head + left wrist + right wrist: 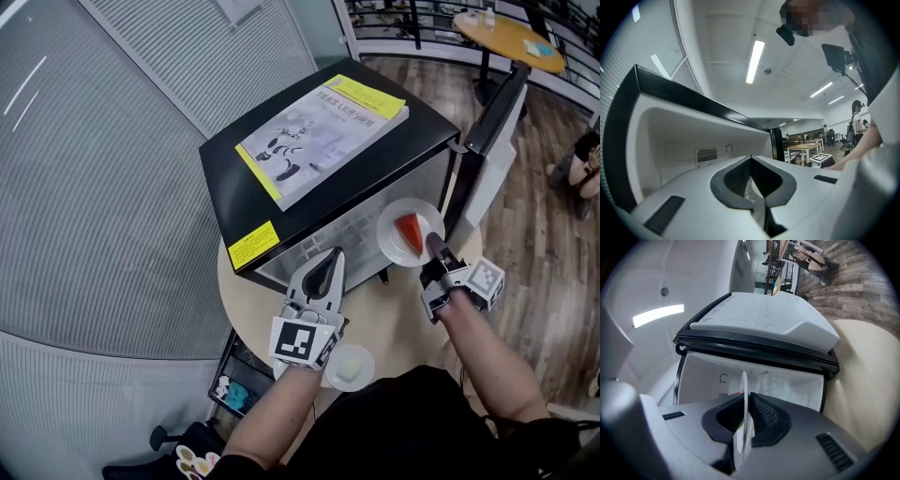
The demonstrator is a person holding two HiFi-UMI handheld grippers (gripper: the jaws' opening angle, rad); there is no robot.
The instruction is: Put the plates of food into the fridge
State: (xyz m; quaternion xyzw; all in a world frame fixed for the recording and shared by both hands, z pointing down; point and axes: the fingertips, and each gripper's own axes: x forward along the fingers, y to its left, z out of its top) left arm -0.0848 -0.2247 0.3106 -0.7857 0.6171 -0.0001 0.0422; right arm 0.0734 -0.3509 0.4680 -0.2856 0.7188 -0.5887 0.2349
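- Nearest the person, just behind the left gripper's marker cube, a small plate [349, 367] with a pale lump of food sits on the round table [398, 305].
- The left gripper [333, 260] has its jaws pressed together with nothing between them. Its tips point at the fridge front.
- The right gripper [434, 247] is clamped on the near rim of a white plate [394, 223]. Its own view shows the plate edge-on between the pads.
- A red wedge of food [410, 232] lies on that plate, just ahead of the right jaws.
- Ahead of both grippers the fridge [234, 178] stands open. The white plate is held just in front of its opening, and the door [492, 131] is swung out to the right of the right gripper.
- Farther on, a booklet [323, 127] lies flat on the fridge's black top.
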